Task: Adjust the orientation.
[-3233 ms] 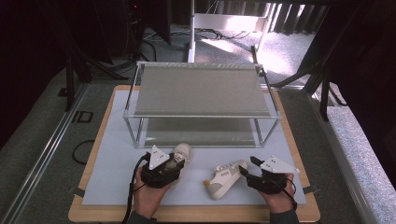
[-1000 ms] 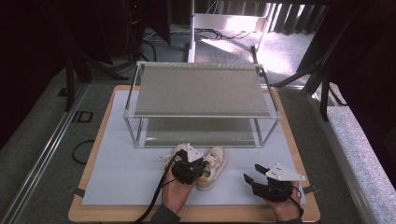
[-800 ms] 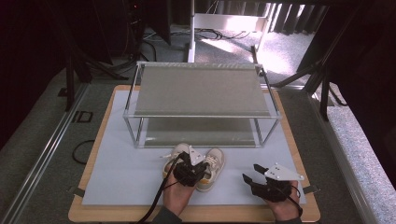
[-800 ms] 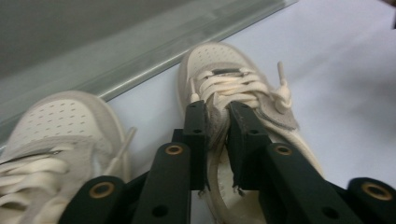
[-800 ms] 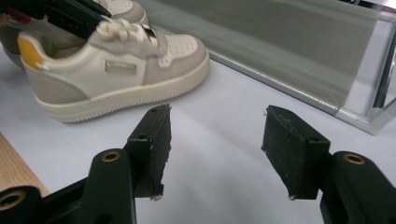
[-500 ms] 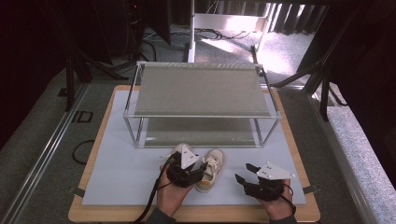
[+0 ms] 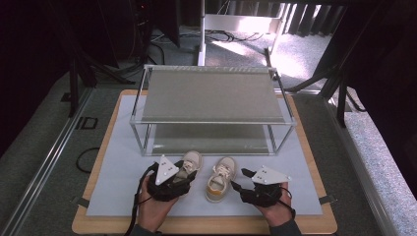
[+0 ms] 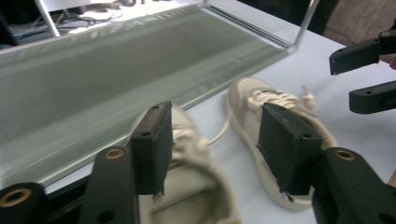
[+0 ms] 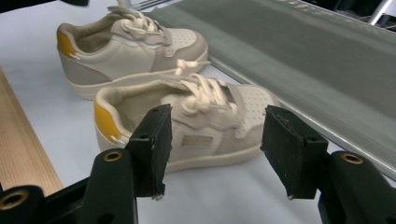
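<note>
- A wooden surface (image 7: pixel 206 226) carries a pale mat (image 7: pixel 118 162), and a 2-tier metal rack (image 7: pixel 211 96) with grey shelf panels stands on the far half of the mat
- 2 small cream sneakers lie side by side on the mat just near of the rack, toes pointing far toward its lower shelf
- The left sneaker (image 7: pixel 189 164) sits partly under the left hand-held gripper (image 7: pixel 178 173); in the left gripper view this shoe (image 8: pixel 196 186) lies between the 2 black jaws, blurred, with its toe close to the rack's lower shelf edge (image 8: pixel 140 93)
- The left hand-held gripper's jaws stand wide apart on either side of that shoe, and neither pad visibly presses it
- The right sneaker (image 7: pixel 220 179) has a yellow-orange heel tab and lies between the 2 grippers, apart from both
- The right hand-held gripper (image 7: pixel 242 178) is held low over the mat to the right of the right sneaker, its jaws spread wide with nothing between them
- In the right gripper view the right sneaker (image 9: pixel 196 126) lies on the mat just beyond the open jaws, with the other shoe (image 9: pixel 135 42) past it
- Each gripper carries a grey three-cornered plate, and a hand grips each from the near edge: the left hand (image 7: pixel 152 209) and the right hand (image 7: pixel 275 214)
- A cable trails from the left gripper off the near edge
</note>
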A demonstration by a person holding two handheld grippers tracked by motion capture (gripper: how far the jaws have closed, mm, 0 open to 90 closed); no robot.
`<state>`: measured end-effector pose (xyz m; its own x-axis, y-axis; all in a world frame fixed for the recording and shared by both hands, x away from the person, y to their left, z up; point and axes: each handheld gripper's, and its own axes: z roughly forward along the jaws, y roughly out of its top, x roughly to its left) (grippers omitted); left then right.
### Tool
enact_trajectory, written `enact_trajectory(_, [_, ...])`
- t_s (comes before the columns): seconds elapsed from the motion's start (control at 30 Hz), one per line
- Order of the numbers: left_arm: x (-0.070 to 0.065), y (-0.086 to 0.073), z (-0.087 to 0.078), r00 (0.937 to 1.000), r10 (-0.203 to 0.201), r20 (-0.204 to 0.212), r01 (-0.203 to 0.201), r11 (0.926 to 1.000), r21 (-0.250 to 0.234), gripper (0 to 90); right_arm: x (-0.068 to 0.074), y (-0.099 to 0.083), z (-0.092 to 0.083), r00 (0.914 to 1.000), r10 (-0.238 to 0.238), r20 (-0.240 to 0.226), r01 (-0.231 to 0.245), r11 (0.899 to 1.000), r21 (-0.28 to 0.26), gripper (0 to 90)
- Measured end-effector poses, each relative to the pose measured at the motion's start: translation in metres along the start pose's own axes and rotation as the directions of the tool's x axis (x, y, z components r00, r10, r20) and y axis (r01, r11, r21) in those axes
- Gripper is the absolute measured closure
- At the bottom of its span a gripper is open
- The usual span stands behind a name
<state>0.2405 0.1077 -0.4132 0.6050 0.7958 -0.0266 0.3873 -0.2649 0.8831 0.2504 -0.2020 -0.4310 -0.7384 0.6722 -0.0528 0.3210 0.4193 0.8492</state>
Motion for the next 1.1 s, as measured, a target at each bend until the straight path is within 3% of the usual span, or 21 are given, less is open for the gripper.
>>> enact_trajectory(0.23, [0.012,-0.022,-0.007,0.9997,-0.011,0.02,0.01,0.9994,0.032,35.9,0.005,0.006,0.012,0.9997,-0.003,-0.023,0.003,1.0,0.001,42.6])
enact_trajectory(0.33, [0.009,-0.03,-0.007,0.9994,0.018,-0.031,-0.016,0.998,0.061,30.3,0.008,0.008,0.018,0.9994,-0.003,-0.034,0.004,1.0,0.007,43.0])
enact_trajectory(0.4, [0.008,-0.035,-0.007,0.9999,0.01,-0.003,-0.01,0.9986,0.053,28.2,0.01,0.009,0.021,0.9992,-0.005,-0.039,0.006,1.0,0.012,43.4])
enact_trajectory(0.5, [0.005,-0.038,-0.005,0.9997,0.023,0.0,-0.023,0.9975,0.066,26.2,0.011,0.009,0.026,0.9995,-0.002,-0.032,0.003,1.0,0.021,43.8])
enact_trajectory(0.77, [0.004,-0.044,0.006,0.9999,0.015,-0.005,-0.014,0.9961,0.087,18.4,0.008,0.005,0.037,0.9997,0.013,-0.023,-0.011,0.999,0.046,44.4])
enact_trajectory(1.1, [0.011,-0.051,0.022,0.9997,-0.024,0.005,0.023,0.9936,0.111,15.6,0.01,0.003,0.038,0.9997,0.02,-0.011,-0.02,0.998,0.053,44.5])
